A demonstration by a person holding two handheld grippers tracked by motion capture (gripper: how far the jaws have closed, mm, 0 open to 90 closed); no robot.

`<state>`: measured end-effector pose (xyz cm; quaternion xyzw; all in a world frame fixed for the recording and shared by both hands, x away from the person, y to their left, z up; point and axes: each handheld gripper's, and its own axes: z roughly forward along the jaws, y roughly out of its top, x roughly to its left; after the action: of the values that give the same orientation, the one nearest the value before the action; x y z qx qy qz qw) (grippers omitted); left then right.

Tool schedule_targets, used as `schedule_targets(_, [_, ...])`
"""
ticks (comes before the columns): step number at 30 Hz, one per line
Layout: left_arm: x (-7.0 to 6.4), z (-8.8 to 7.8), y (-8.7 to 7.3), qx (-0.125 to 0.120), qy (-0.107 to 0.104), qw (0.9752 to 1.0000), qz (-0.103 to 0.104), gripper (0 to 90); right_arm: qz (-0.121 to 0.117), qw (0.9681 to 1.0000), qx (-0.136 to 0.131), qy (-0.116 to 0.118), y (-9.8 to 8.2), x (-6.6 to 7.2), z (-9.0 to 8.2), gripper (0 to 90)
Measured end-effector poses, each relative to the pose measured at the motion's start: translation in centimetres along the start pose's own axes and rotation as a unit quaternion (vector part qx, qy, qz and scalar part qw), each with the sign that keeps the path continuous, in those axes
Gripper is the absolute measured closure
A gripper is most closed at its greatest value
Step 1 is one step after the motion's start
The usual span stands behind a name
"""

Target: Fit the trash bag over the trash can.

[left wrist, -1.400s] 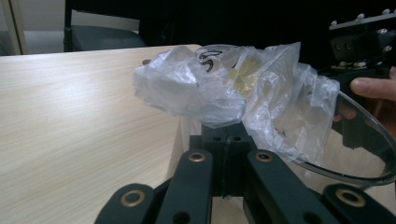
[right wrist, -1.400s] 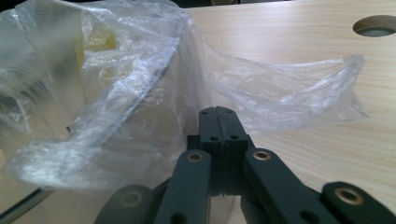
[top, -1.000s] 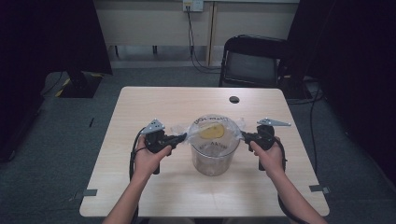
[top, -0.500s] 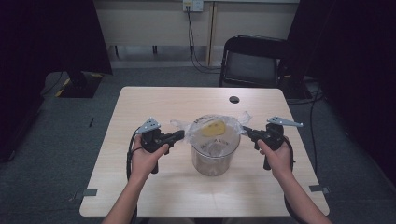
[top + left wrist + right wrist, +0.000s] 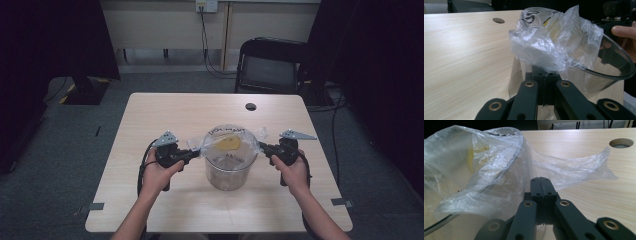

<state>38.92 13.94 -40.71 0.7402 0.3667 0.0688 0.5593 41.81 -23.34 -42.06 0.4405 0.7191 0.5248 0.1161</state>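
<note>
**Bag stretched across container mouth, one claw at each side**

While both claws are pinching opposite edges of the clear plastic bag, the item is lying draped over the mouth of the transparent container, which is standing upright near the middle of the surface.

- Left claw: jaws together, clamped on the bag's left edge, pointing right toward the container rim.
- Right claw: jaws together, clamped on the bag's right edge, pointing left toward the same rim.
- Bag: its stretched span is running left to right between the two claws, with the container directly between them; something yellow is showing through the film.
- Nearness: both hands are sitting about equally close to the container, one on each side.
- Judgement: the coming move is likely depending on both claws pulling outward and downward together, so the film is seating evenly over the rim.
</note>
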Motion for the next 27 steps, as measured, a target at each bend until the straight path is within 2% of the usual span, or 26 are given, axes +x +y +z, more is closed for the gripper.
schedule_targets(4, [0.0, -0.5, 0.2, -0.011, -0.001, 0.9999, -0.01, 90.0, -0.003, 1.0, 0.003, -0.001, -0.2, 0.1, 0.3, 90.0])
schedule_targets(6, [-0.1, -0.6, 0.3, -0.016, -0.002, 0.9998, -0.008, 90.0, -0.007, 1.0, 0.005, -0.001, -0.4, 0.2, 0.6, 90.0])
schedule_targets(11, [-0.4, -0.3, 0.1, 0.001, -0.009, 1.0, 0.002, 90.0, -0.004, 1.0, 0.005, -0.001, -0.8, 0.3, 1.0, 90.0])
schedule_targets(13, [-0.4, -0.1, -0.1, 0.01, -0.005, 0.9999, 0.007, 90.0, -0.008, 1.0, 0.005, -0.002, -0.6, 0.5, 0.9, 90.0])
schedule_targets(17, [-0.3, 0.4, -0.8, 0.008, -0.008, 0.9999, -0.008, 90.0, -0.008, 0.9999, -0.012, -0.001, -0.1, 0.7, 0.0, 90.0])
schedule_targets(20, [-0.5, 0.6, -0.7, 0.008, -0.002, 1.0, -0.005, 90.0, -0.007, 0.9998, -0.017, -0.002, -0.3, 0.9, -0.2, 90.0])
schedule_targets(22, [-0.5, 0.7, -0.7, 0.004, 0.004, 1.0, -0.007, 90.0, -0.007, 0.9997, -0.023, -0.009, -0.6, 1.0, 0.0, 90.0])
schedule_targets(25, [-0.5, 0.9, -0.9, -0.001, 0.009, 0.9999, -0.013, 90.0, 0.006, 0.9992, -0.033, -0.021, -0.9, 1.2, 0.4, 90.0])
schedule_targets(27, [-0.5, 1.1, -0.9, -0.003, 0.017, 0.9998, -0.012, 90.0, 0.001, 0.9987, -0.037, -0.036, -1.0, 1.5, 0.6, 90.0])
